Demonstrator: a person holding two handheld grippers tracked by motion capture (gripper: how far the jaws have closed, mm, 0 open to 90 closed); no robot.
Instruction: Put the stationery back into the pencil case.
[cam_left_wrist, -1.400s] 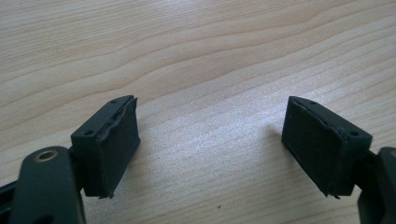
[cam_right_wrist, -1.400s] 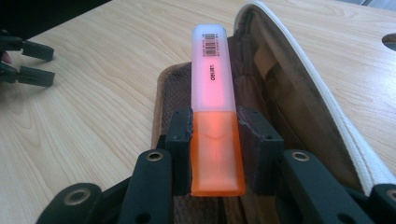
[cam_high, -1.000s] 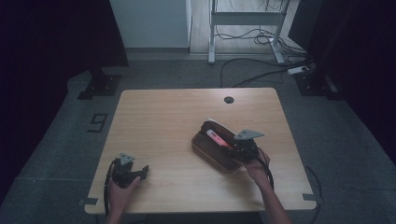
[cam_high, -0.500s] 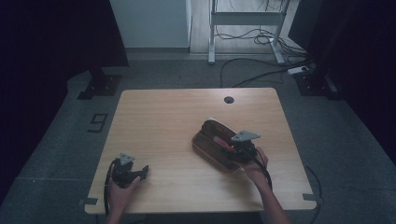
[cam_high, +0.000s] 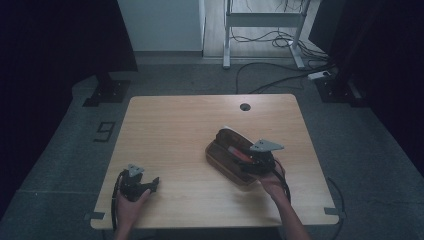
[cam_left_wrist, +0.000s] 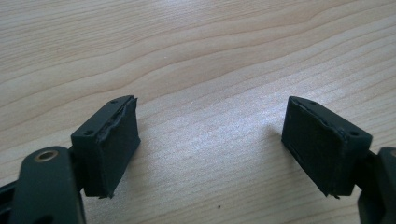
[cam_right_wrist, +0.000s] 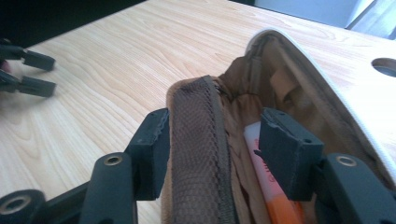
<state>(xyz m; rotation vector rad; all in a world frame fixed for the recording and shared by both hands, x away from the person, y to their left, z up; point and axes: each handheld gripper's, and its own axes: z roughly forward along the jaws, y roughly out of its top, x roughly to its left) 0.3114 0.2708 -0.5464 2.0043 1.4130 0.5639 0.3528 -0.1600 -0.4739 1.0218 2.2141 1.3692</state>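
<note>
An open brown pouch (cam_high: 225, 150) lies right of the table's middle, its white-edged lid (cam_right_wrist: 299, 56) folded back. Inside it lies an orange and white tube-like item (cam_right_wrist: 266, 186). My right gripper (cam_high: 246, 161) is at the pouch's near end, open. In the right gripper view the right gripper (cam_right_wrist: 215, 140) straddles the pouch's brown mesh rim (cam_right_wrist: 196, 154), one jaw outside and one inside beside the orange item. My left gripper (cam_high: 150, 184) rests open on the wood at the front left. Between the left gripper's (cam_left_wrist: 210, 144) fingers is bare table.
The light wooden table (cam_high: 175, 130) has a round cable hole (cam_high: 245, 107) near its far edge. The left gripper's fingers (cam_right_wrist: 28, 70) show far off in the right gripper view. Beyond the table are a dark floor, cables and a desk frame (cam_high: 265, 20).
The right gripper has sunk slightly over the pouch's near end and now covers more of the orange item. The left gripper has not moved.
</note>
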